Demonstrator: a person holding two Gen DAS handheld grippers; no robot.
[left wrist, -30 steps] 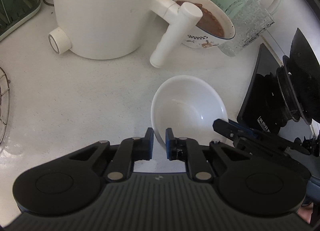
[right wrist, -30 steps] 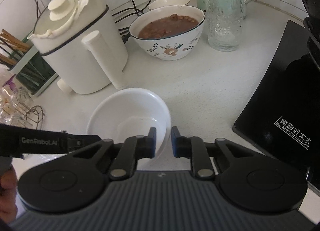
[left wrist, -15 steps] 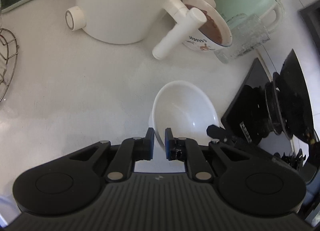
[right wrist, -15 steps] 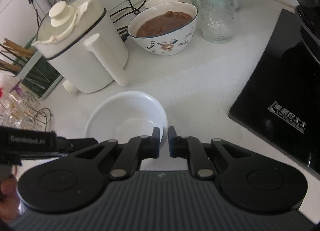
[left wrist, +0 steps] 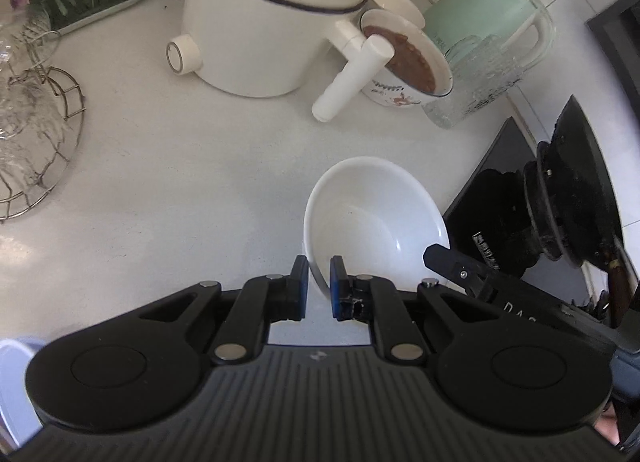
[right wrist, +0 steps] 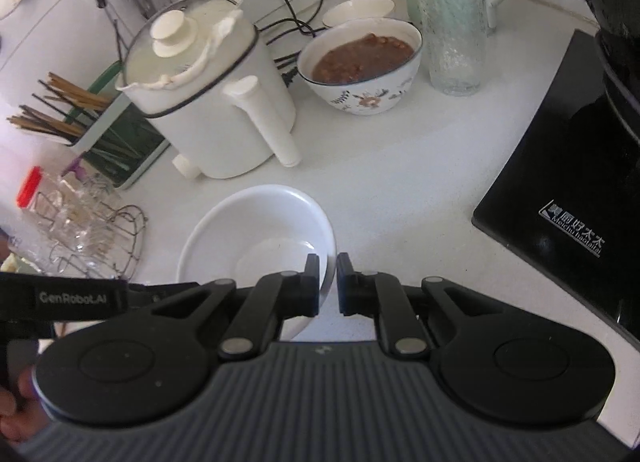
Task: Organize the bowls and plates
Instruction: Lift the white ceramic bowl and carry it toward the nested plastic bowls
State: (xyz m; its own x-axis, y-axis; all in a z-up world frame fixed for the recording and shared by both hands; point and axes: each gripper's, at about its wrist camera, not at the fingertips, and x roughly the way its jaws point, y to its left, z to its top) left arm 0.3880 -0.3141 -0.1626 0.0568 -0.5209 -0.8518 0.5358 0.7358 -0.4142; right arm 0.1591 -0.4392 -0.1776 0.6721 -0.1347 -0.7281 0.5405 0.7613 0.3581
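While both grippers angle down | left gripper (left wrist: 319, 286), right gripper (right wrist: 328, 284): jaws pinching opposite white bowl (left wrist: 374, 222) rims

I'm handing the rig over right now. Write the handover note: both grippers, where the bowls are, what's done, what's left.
Left gripper: shut on the white bowl, pinching its near-left rim.
Right gripper: shut on the same bowl's right rim.
The white bowl is empty, over the white counter beside the black cooktop; whether it is lifted is unclear.
Floral bowl of brown food and a small white dish sit behind the white electric pot.
Done: bowl gripped. Left: place it; nothing stacked yet.
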